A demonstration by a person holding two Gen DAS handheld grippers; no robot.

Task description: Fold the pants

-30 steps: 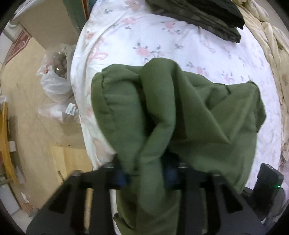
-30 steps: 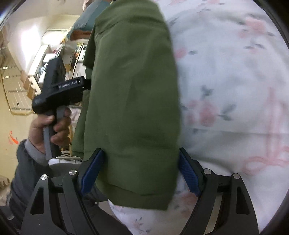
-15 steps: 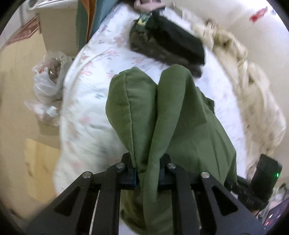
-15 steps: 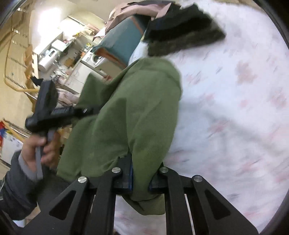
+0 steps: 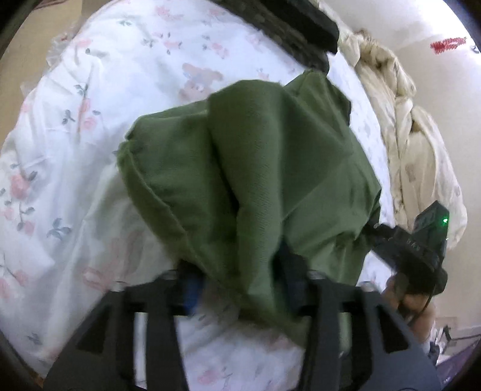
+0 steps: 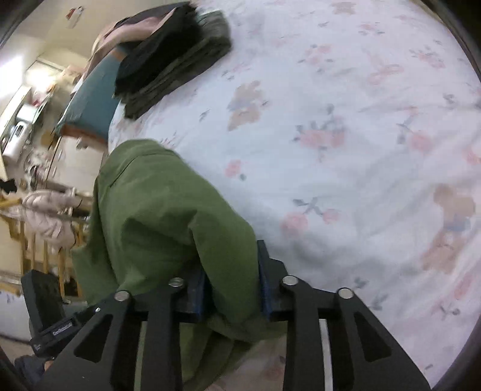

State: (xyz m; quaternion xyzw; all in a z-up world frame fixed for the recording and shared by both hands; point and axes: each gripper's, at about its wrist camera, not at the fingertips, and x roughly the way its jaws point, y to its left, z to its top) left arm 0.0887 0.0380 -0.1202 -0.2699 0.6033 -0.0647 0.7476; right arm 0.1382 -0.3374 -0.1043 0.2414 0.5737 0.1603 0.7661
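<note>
The green pants are bunched into a folded bundle over the white floral bed sheet. My left gripper has the cloth between its jaws, which stand wider apart than shortly before. My right gripper also holds the green pants between its blue pads; its jaws are parted a little around a thick fold. The right gripper's body shows in the left wrist view, held in a hand at the right.
A stack of dark folded clothes lies at the far end of the bed, also in the right wrist view. A cream quilt is heaped along the right side. Furniture and clutter stand beyond the bed's left edge.
Both grippers carried the pants up and then down toward the sheet. Their jaws closed tight on the cloth half a second ago and now stand wider apart around it.
</note>
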